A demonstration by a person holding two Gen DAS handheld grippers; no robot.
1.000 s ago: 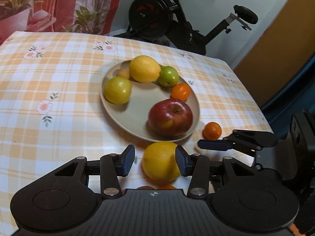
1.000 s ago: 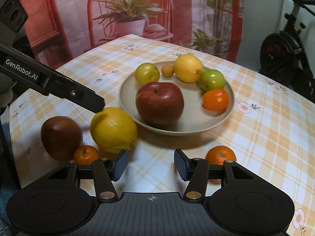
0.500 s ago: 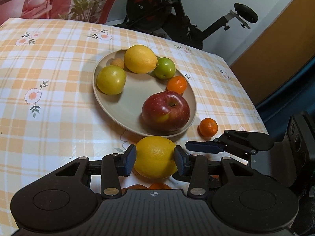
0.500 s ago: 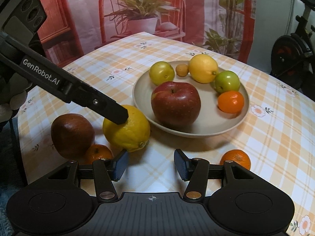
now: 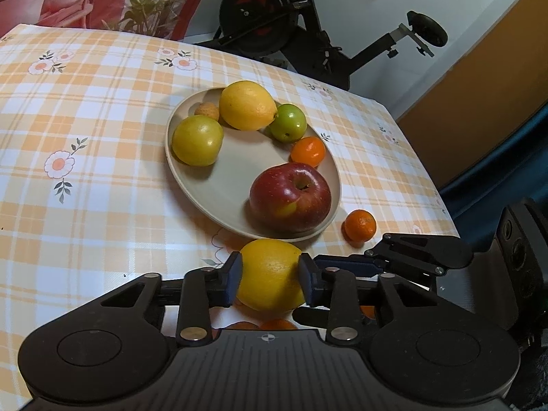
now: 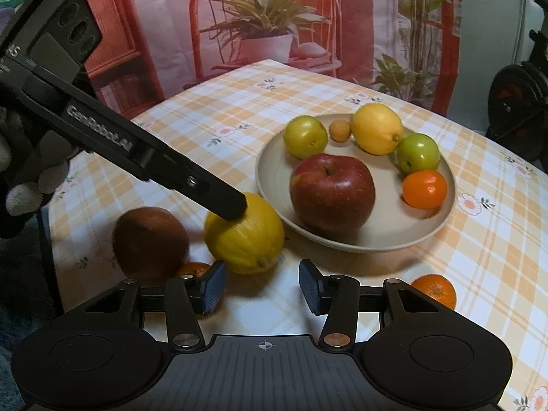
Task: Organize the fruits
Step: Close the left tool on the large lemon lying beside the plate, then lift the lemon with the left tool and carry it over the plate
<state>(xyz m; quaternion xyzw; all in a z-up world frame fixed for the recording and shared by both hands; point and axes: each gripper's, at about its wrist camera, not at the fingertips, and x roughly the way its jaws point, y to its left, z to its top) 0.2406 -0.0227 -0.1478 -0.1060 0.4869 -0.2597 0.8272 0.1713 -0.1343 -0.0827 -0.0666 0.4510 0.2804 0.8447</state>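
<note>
My left gripper [image 5: 270, 275] is shut on a large yellow lemon [image 5: 270, 274], just in front of the beige plate [image 5: 222, 188]; the same lemon [image 6: 245, 236] shows in the right wrist view with a left finger [image 6: 226, 202] on it. The plate holds a red apple [image 5: 291, 198], a yellow lemon [image 5: 246, 104], a yellow-green fruit [image 5: 197, 140], a green fruit [image 5: 287, 122], a mandarin [image 5: 308, 151] and a small tan fruit [image 5: 207, 111]. My right gripper [image 6: 262, 287] is open and empty, low over the cloth.
On the checked tablecloth [image 5: 85, 188] lie a loose mandarin [image 5: 359, 225], a brown-red fruit [image 6: 150, 243] and a small mandarin [image 6: 193, 269]. An exercise bike [image 5: 291, 24] stands beyond the far edge. The table's right edge [image 5: 441, 202] is close.
My left gripper has closed onto the lemon on the cloth and pressed against its sides. My right gripper has drawn slightly nearer and stays open.
</note>
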